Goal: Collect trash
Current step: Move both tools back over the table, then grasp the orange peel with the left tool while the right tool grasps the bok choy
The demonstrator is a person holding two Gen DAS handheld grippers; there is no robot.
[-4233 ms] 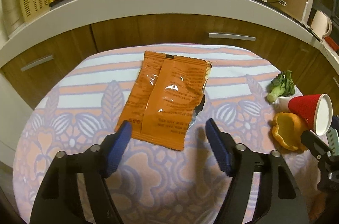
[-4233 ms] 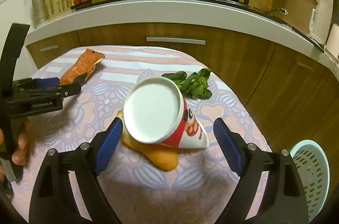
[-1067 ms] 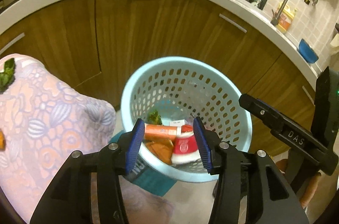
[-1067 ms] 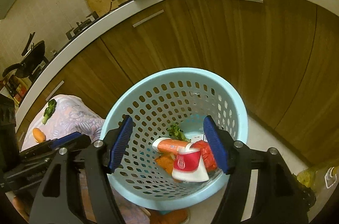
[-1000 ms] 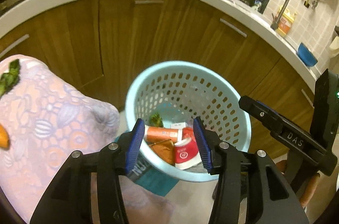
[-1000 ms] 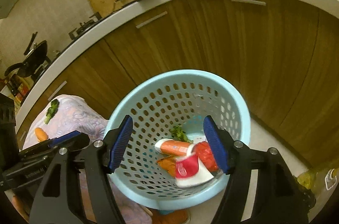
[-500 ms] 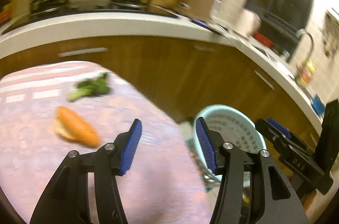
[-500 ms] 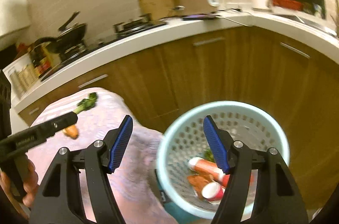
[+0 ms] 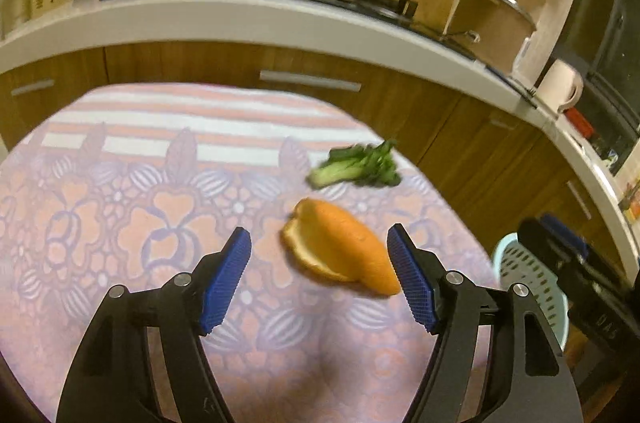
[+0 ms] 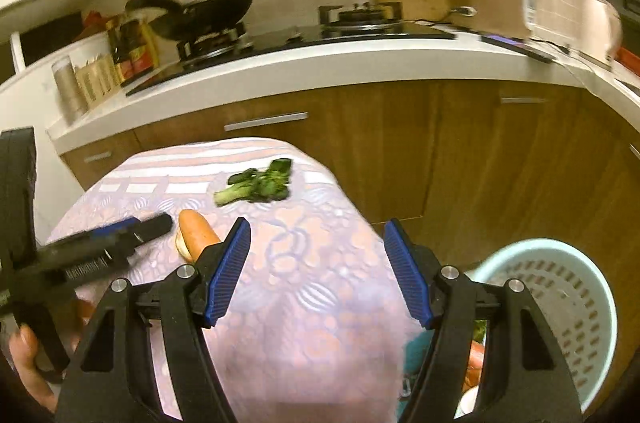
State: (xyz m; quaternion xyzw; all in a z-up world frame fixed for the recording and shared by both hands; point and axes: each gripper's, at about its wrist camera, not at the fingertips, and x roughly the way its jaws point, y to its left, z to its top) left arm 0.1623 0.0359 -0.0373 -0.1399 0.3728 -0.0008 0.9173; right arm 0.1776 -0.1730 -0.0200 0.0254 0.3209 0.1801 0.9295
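Note:
An orange peel [image 9: 340, 249] lies on the patterned tablecloth [image 9: 120, 223], with a green vegetable scrap [image 9: 356, 169] just beyond it. My left gripper [image 9: 320, 279] is open and empty, its jaws either side of the peel from above. My right gripper [image 10: 316, 271] is open and empty over the table's right part. In the right wrist view the peel [image 10: 196, 233] and vegetable scrap [image 10: 256, 185] lie ahead to the left, next to the left gripper. The light blue perforated trash basket [image 10: 560, 287] stands on the floor at right, holding trash.
The basket also shows at the right edge of the left wrist view [image 9: 532, 287]. Wooden cabinets [image 10: 400, 143] and a white counter [image 9: 200, 15] with stove, wok, pot and bottles curve behind the table. The table edge drops off toward the basket.
Both grippers have swung away from above the basket back to the table. The wrapper and red cup, on the table earlier, lay in the basket a second ago.

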